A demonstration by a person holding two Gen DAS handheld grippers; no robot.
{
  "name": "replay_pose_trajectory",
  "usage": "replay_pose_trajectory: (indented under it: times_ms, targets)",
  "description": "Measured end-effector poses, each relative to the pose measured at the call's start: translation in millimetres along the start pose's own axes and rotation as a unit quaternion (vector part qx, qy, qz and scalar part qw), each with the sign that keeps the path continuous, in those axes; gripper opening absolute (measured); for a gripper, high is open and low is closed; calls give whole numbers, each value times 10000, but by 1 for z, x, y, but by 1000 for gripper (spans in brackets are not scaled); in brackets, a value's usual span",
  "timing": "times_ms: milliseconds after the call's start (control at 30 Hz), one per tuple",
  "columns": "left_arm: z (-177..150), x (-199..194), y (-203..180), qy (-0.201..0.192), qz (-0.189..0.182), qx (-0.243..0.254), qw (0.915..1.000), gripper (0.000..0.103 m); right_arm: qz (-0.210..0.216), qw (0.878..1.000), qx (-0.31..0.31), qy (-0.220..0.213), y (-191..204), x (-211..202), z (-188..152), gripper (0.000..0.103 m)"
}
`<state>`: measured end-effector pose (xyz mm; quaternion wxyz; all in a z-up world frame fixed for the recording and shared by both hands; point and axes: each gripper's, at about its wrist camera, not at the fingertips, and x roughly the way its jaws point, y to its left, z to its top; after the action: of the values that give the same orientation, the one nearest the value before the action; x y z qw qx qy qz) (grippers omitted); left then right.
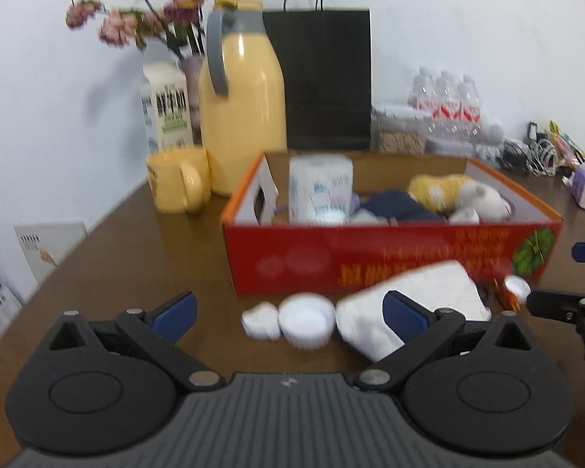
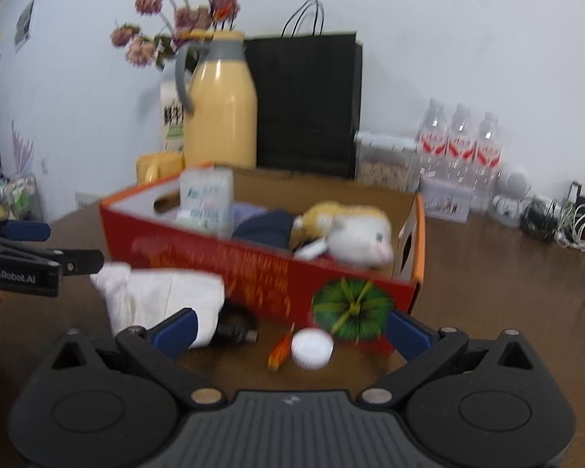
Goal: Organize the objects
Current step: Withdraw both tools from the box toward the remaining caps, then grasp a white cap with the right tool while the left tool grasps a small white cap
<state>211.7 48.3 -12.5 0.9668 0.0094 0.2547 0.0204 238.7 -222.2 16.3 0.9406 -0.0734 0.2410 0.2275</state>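
left wrist view: white cloth lengthwise (blurred) along red box

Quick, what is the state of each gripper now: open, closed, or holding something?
Left gripper: open, holding nothing; it is above the white items in front of the red box.
Right gripper: open, holding nothing; the white cap lies between its fingers.

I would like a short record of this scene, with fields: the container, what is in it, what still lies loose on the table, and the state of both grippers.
container: red cardboard box, open top, on the brown table
in box: tissue pack, dark cloth, plush toy
loose in front of box: white cloth, white round lid, small white wad, white cap, black strap
left gripper: open, empty
right gripper: open, empty
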Motion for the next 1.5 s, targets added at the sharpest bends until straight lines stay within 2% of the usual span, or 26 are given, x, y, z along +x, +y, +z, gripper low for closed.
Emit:
replay_pose_trajectory:
  times_ms: [100, 300, 433, 500, 667, 733, 833, 1000, 1033, 1067, 1300, 1367, 1500]
  targets:
    - [-5, 5, -2, 200, -95, 42, 9997, 103, 43, 9998, -98, 149, 6, 3, -6, 103]
    - [-6, 12, 0, 346, 109, -45, 9993, 103, 48, 9993, -189, 315, 9, 11, -9, 103]
    - [-6, 14, 3, 375, 224, -133, 9990, 103, -169, 9990, -53, 412, 3, 18, -10, 101]
    - [-5, 14, 5, 379, 267, -176, 9988, 103, -334, 9985, 122, 414, -4, 20, -9, 94]
    - [-4, 13, 8, 352, 303, -263, 9986, 103, -552, 9960, 564, 425, -24, 23, -7, 61]
    - [-4, 12, 8, 329, 296, -265, 9987, 103, -511, 9956, 587, 515, -26, 27, -8, 53]
    - [-4, 12, 8, 321, 302, -275, 9987, 103, -428, 9960, 533, 581, -24, 31, -9, 51]
    - [-4, 14, 8, 367, 336, -275, 9984, 103, -352, 9955, 534, 704, -22, 43, -7, 41]
    - [-4, 14, 8, 377, 350, -279, 9983, 103, -327, 9957, 526, 696, -21, 43, -7, 31]
    - [-5, 15, 9, 389, 364, -286, 9982, 103, -248, 9960, 529, 675, -21, 43, -7, 27]
    - [-4, 25, 28, 523, 710, -578, 9944, 103, -180, 9982, 432, 376, -16, 31, -6, 27]
    - [-4, 28, 37, 585, 829, -775, 9918, 95, -168, 9983, 465, 318, -17, 28, -5, 27]
    - [-4, 29, 46, 588, 895, -960, 9896, 90, -107, 9987, 442, 245, -16, 24, -4, 27]
